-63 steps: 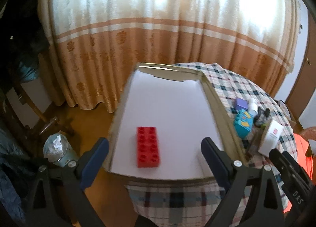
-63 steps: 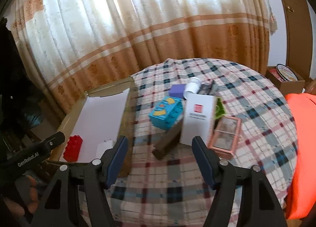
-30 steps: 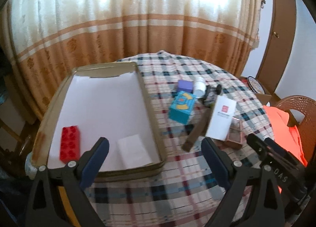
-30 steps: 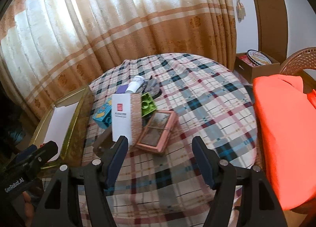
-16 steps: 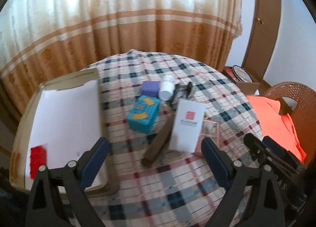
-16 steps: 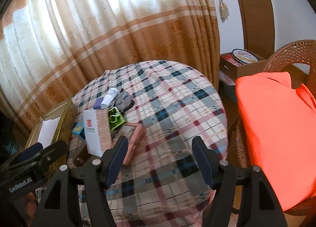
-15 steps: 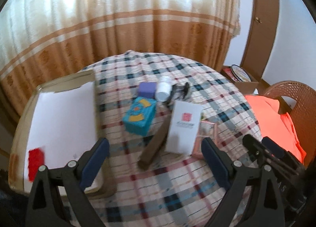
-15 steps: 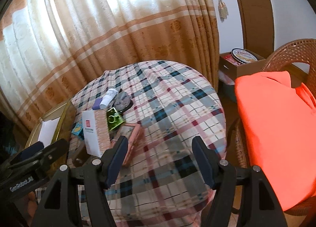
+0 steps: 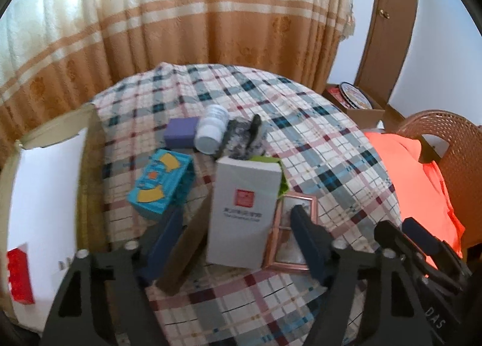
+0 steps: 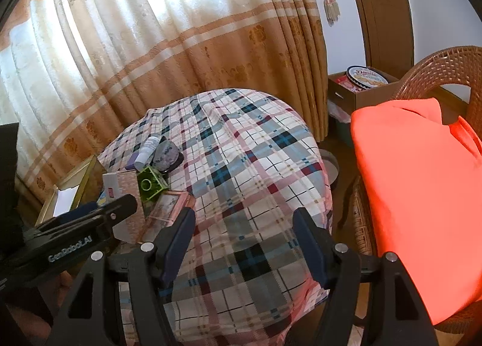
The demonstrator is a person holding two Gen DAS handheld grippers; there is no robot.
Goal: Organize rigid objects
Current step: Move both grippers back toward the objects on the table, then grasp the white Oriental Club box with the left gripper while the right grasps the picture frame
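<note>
- Left claw (image 9: 238, 239) has swung off the cardboard tray (image 9: 87, 135), where the red brick (image 9: 18, 273) lies, and now faces the clutter on the plaid worktop (image 9: 316, 147). Likely the next pick is starting.
- Its jaws are closing; the white box (image 9: 241, 210) stands between them, pads not yet pressing it.
- Brown bar (image 9: 186, 243) lies just beside the left finger, pink frame (image 9: 289, 237) by the right one.
- Right claw (image 10: 244, 234) is half open with nothing held, over bare cloth, apart from the clutter.
</note>
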